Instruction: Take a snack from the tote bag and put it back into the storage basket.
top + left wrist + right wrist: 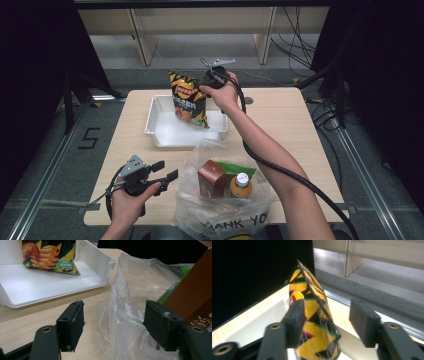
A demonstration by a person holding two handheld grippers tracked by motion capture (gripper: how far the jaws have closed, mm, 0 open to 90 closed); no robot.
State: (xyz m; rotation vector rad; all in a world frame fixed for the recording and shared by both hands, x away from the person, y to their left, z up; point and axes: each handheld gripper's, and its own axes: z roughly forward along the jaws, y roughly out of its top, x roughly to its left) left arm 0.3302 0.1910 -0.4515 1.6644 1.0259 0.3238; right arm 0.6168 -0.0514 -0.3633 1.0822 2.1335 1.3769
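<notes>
While the yellow-and-black chip bag (pixel 189 98) stands upright in the white tray (pixel 165 132) at the far side of the table (pixel 285 120), the right gripper (pixel 212 77) hovers at its top edge with its jaws parted. In the right gripper view the bag (pixel 317 322) rises between the two black pads, close against the left pad (pixel 295 320) and clear of the right pad (pixel 363 323), so nothing presses on it from both sides. The bag's lower end rests on the tray floor, and it leans slightly against the tray's back wall.

Nearer the person, the left gripper (pixel 165 175) sits low over the table's front left, its jaws wide apart and holding nothing. In the left gripper view its pads frame the crumpled side of a clear plastic bag (pixel 130 315), which lies just beyond them; the right-hand pad (pixel 160 325) stands very near the film, though contact cannot be told.

The plastic bag (pixel 225 200) sits at the front edge of the table, just in front of the tray, and holds a brown carton (pixel 211 178), an orange-capped bottle (pixel 241 185) and a green packet (pixel 237 169).
</notes>
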